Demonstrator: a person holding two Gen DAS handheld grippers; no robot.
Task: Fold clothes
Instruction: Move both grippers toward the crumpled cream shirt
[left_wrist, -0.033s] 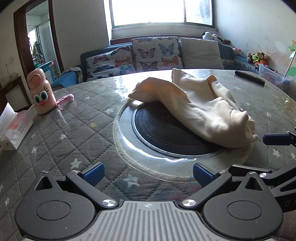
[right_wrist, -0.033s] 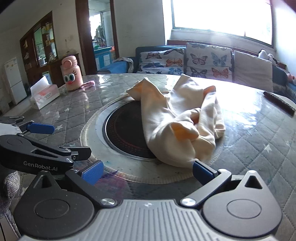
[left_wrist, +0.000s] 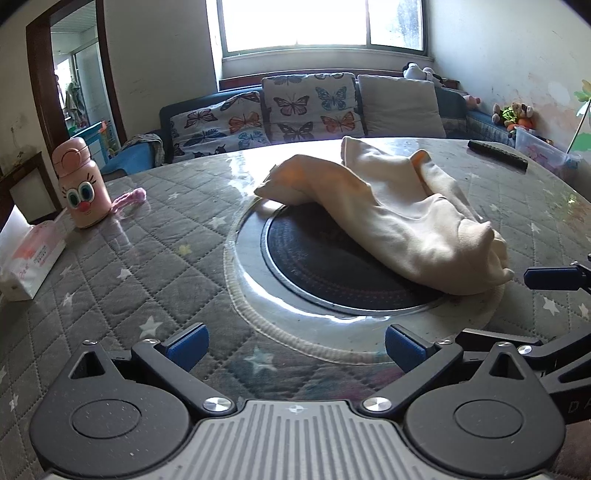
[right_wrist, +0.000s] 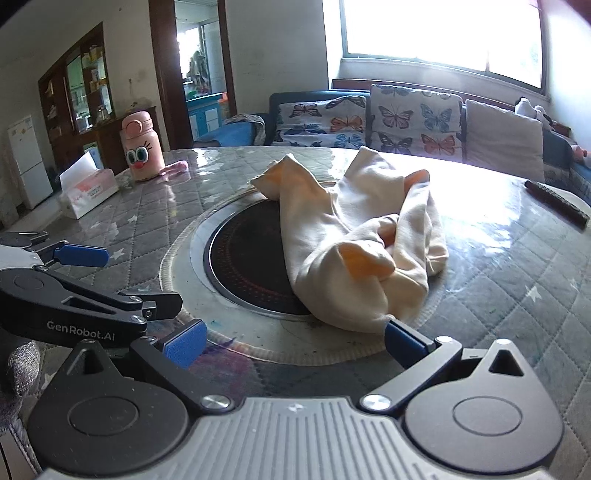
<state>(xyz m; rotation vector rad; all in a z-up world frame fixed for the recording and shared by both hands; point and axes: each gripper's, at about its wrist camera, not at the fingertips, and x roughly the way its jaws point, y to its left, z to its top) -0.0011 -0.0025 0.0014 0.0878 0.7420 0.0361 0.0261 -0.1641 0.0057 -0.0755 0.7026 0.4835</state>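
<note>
Garment (left_wrist: 402, 225), cream with some orange showing on the inside, is lying crumpled in a heap on the round table (left_wrist: 122, 251), draped over the far right part of the dark disc (left_wrist: 325, 266) set into the middle. One end trails off the disc toward the sofa (left_wrist: 306, 107) side, and the bunched-up end sits on the disc's pale rim, nearest the grippers.

Left gripper (left_wrist: 293, 341) hovers just short of the disc's near edge, jaws wide apart, nothing in them. Right gripper (right_wrist: 293, 341) is right beside it, also spread wide and empty, with its right fingertip (right_wrist: 404, 341) just next to the garment's near end; can't tell if it's actually touching.

Way off to the left of the disc there's a pink bottle (left_wrist: 82, 182) and a tissue box (left_wrist: 27, 258). A remote (left_wrist: 496, 154) lies beyond the disc on the right.
</note>
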